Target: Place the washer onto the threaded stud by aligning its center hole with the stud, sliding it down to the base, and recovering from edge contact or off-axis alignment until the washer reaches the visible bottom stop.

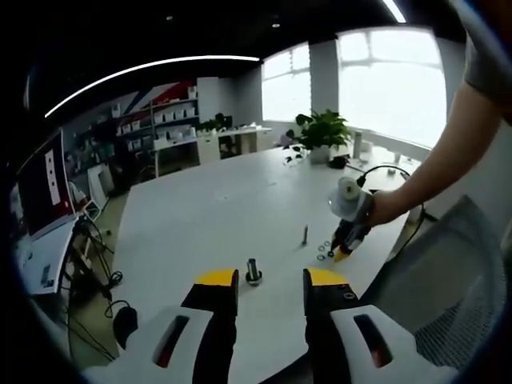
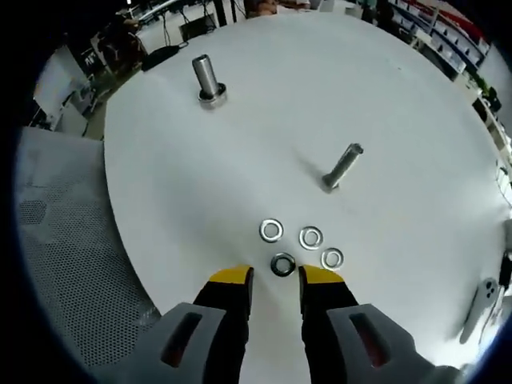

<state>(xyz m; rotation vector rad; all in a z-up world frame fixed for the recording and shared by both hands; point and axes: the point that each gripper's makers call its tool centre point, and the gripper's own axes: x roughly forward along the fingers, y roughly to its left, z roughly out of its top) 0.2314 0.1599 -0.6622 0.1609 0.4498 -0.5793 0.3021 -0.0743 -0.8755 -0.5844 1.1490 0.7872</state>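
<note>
Over the table [image 2: 384, 96] | right gripper [image 2: 276, 280] jaws parted | washer [image 2: 282, 264] between tips

four washers [image 2: 282, 264] flat, thin stud [image 2: 342, 166] upright

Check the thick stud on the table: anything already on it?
In the right gripper view the thick stud stands upright with a metal ring around its base. Anything beneath the ring is hidden. Four loose washers lie apart from it.
</note>
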